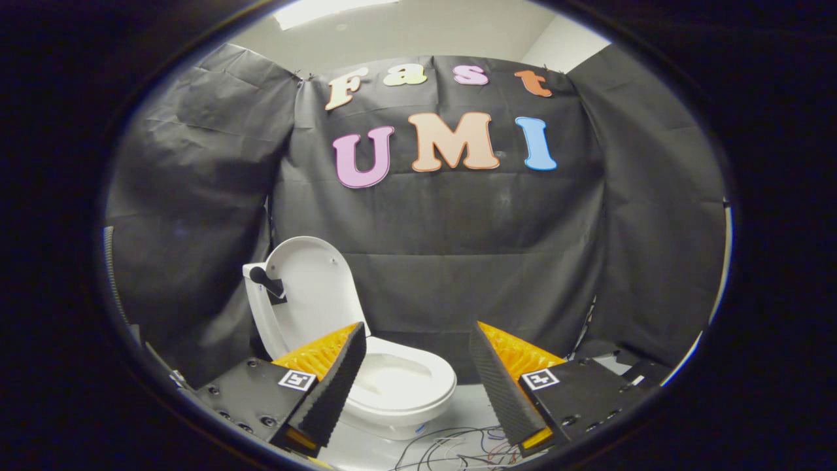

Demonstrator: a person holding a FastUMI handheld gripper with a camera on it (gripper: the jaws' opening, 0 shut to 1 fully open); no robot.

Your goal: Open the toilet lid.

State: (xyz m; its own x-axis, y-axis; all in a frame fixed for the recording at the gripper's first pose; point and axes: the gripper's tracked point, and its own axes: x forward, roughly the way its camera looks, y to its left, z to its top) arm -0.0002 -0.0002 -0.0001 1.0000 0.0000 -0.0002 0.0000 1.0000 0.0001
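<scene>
A black cloth wall (458,261) closes off the back and sides of the booth, creased and hanging loose. In front of it, on the pale floor (471,409), stands a small white plastic toilet (399,386) with an oval bowl and seat. Its rounded white plastic lid (314,288) already stands upright, tilted slightly back over the rear of the bowl, so the bowl lies open; by the look of it, the lifting is done or very nearly so. A short black handle or lever (265,280) sticks out from the side of the lid near its top.

The lid looks light, stiff and smooth, the kind of hard shell that swings on a rear hinge with little effort but would slip under a poor pinch. If it needs moving at all, I judge the free rim or that black lever the best place to take hold, since the glossy face gives nothing to grip.

The claw (415,373) hangs just in front of the toilet with its two fingers spread wide and nothing between them; one finger overlaps the near edge of the bowl.

A tangle of thin loose wires (458,448) lies on the floor just below the bowl.
</scene>
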